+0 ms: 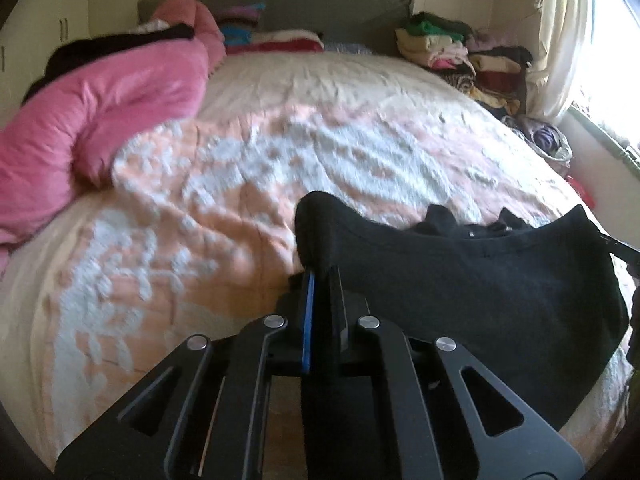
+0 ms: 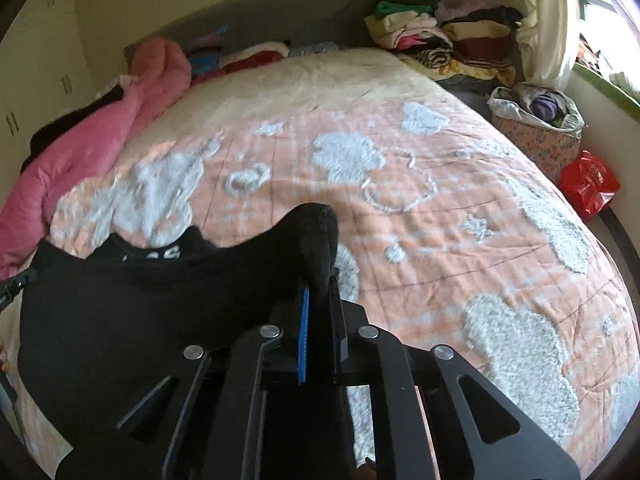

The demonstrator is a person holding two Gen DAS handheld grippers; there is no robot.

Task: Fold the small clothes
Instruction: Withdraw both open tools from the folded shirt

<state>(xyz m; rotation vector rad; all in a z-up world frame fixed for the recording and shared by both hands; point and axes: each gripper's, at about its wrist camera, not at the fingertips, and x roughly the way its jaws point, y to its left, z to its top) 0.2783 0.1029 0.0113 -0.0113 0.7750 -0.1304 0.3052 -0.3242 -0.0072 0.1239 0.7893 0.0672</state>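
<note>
A small black garment (image 1: pixel 460 280) hangs stretched between my two grippers above the bed. My left gripper (image 1: pixel 320 276) is shut on its left corner, and the cloth runs off to the right. In the right wrist view my right gripper (image 2: pixel 320 288) is shut on the garment's (image 2: pixel 140 312) other corner, and the cloth runs off to the left. The lower part of the garment sags toward the peach and white bedspread (image 1: pixel 240 184), which also shows in the right wrist view (image 2: pixel 440 220).
A pink duvet (image 1: pixel 92 108) lies along the bed's left side. Stacks of folded clothes (image 1: pixel 460 56) sit at the far right corner by the headboard. A box of clothes (image 2: pixel 536 128) and a red bag (image 2: pixel 588 184) stand right of the bed, near the window.
</note>
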